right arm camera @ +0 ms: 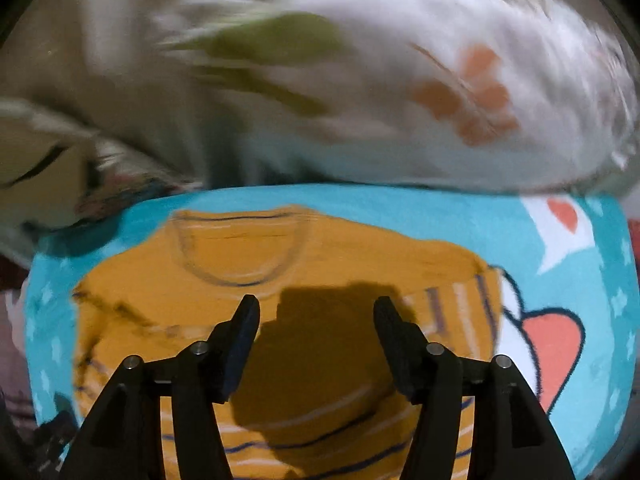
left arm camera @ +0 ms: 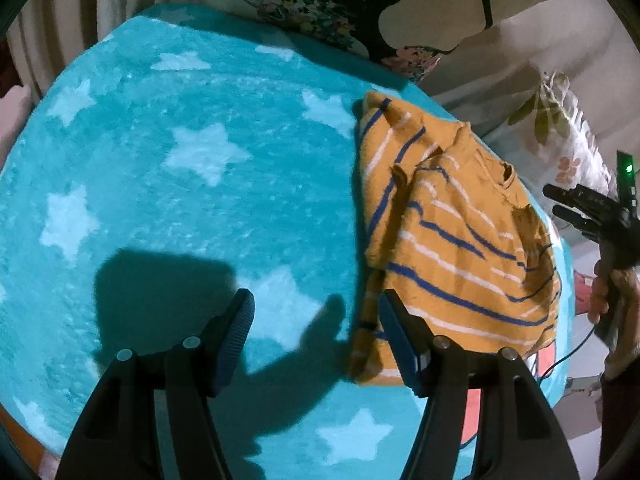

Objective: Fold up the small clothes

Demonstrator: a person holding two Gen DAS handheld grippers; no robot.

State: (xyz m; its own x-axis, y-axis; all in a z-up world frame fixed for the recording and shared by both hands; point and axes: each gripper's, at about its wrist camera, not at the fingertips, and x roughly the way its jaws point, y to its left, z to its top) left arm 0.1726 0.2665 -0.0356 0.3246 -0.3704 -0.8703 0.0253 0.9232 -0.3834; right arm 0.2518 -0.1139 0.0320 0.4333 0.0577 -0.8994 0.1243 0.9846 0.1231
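Note:
A mustard-yellow small shirt with blue and white stripes lies on a turquoise star-print blanket, near its right side, with one side folded in. My left gripper is open above the blanket just left of the shirt; its right finger overlaps the shirt's lower edge in this view. In the blurred right wrist view, my right gripper hangs open over the shirt below its neckline, with nothing between the fingers. From the left wrist view the right gripper shows at the far right edge, beyond the shirt.
Floral pillows and pale bedding lie past the blanket's far edge. A person's hand holds the right gripper's handle, with a thin cable below it. The blanket shows a cartoon heart print at its right.

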